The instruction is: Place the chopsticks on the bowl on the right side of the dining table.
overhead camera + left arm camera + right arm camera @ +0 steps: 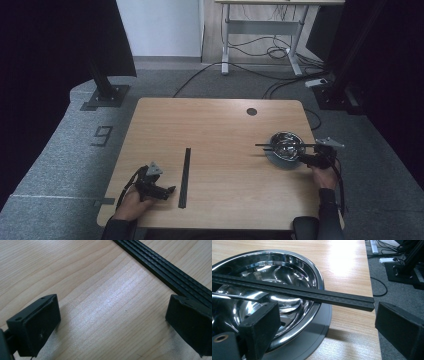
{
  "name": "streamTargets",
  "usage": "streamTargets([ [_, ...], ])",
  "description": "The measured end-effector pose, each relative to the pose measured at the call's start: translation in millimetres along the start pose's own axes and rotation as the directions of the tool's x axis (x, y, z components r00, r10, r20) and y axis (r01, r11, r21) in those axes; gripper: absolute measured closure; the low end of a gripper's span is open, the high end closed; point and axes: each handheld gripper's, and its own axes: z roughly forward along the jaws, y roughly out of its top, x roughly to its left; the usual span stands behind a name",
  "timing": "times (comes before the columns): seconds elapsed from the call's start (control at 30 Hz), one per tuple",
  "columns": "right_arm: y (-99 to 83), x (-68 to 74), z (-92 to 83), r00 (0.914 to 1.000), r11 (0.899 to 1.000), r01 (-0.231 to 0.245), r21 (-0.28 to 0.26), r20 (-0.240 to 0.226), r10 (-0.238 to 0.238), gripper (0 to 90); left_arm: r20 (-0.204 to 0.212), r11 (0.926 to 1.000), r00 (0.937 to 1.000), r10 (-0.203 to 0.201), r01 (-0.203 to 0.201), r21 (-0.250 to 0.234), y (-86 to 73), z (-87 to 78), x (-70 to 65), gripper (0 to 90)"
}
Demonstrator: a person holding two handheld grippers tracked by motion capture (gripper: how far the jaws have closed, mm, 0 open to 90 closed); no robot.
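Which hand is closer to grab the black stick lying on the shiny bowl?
Right. The right hand-held gripper is open beside the bowl, near the stick's end.

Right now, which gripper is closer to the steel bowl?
Right. The right gripper sits open at the steel bowl's rim; the left gripper is far across the table, beside the black strip.

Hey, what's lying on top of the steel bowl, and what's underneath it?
A black strip lies across the rim of the steel bowl, its end jutting out between the open right claw. Under the bowl sits a grey round plate; the bowl covers most of it, so its middle can't be seen.
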Motion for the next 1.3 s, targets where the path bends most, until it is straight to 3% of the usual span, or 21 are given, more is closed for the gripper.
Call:
streamTargets([
  [0.37, 3.2, -1.3, -9.4, 0.9994, 1.0, 0.027, 0.008, 0.024, -0.027, 4.1, 0.0, 1.0, 1.0, 0.0, 0.0, 0.0, 0.0, 0.0, 0.0, 0.0],
  [0.67, 5.1, 0.7, -23.9, 0.9984, 0.998, 0.057, 0.03, -0.002, -0.057, 0.0, 0.0, 1.0, 1.0, 0.003, -0.003, 0.0, 0.0, -0.1, 0.3, 0.0],
  [0.83, 1.7, 4.8, -37.1, 0.9967, 0.996, 0.081, 0.039, -0.014, -0.08, 0.0, 0.0, 1.0, 1.0, 0.003, -0.003, 0.0, 0.0, -0.1, 0.3, 0.0],
  [1.3, -13.7, 19.2, -78.0, 0.9956, 0.991, 0.091, 0.098, -0.033, -0.088, 0.0, 0.0, 1.0, 1.0, 0.003, -0.003, 0.0, 0.0, -0.1, 0.3, 0.0],
])
